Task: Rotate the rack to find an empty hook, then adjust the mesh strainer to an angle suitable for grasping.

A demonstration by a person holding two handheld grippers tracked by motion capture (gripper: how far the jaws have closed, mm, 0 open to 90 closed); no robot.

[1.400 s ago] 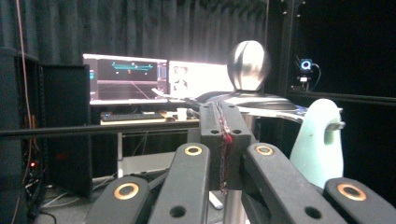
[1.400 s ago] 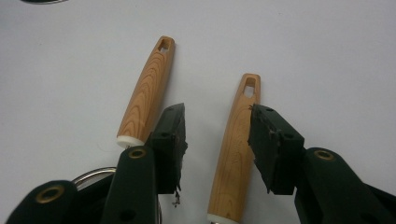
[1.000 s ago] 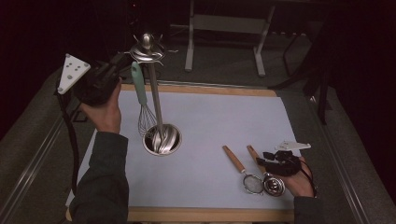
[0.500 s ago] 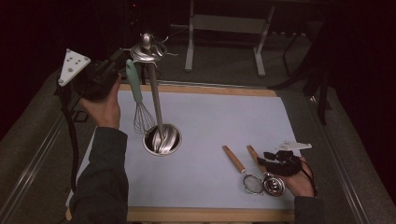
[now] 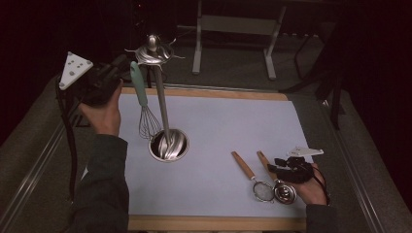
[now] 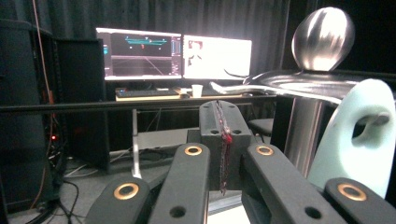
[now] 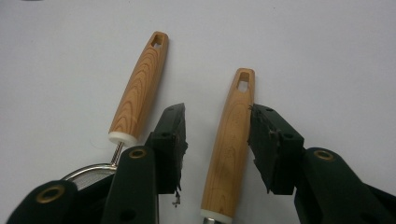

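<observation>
One steel stand (image 5: 163,104) center-left, one mint-handled whisk (image 5: 141,99) hanging beside it; left gripper (image 6: 223,140) upper left, jaws pressed together. Two wooden-handled utensils (image 7: 140,91) lower right; right gripper (image 7: 215,144) spread around one handle (image 7: 232,149). No readable writing.

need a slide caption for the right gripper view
Open right gripper straddling one wooden handle on the white mat, second wooden handle alongside.
</observation>
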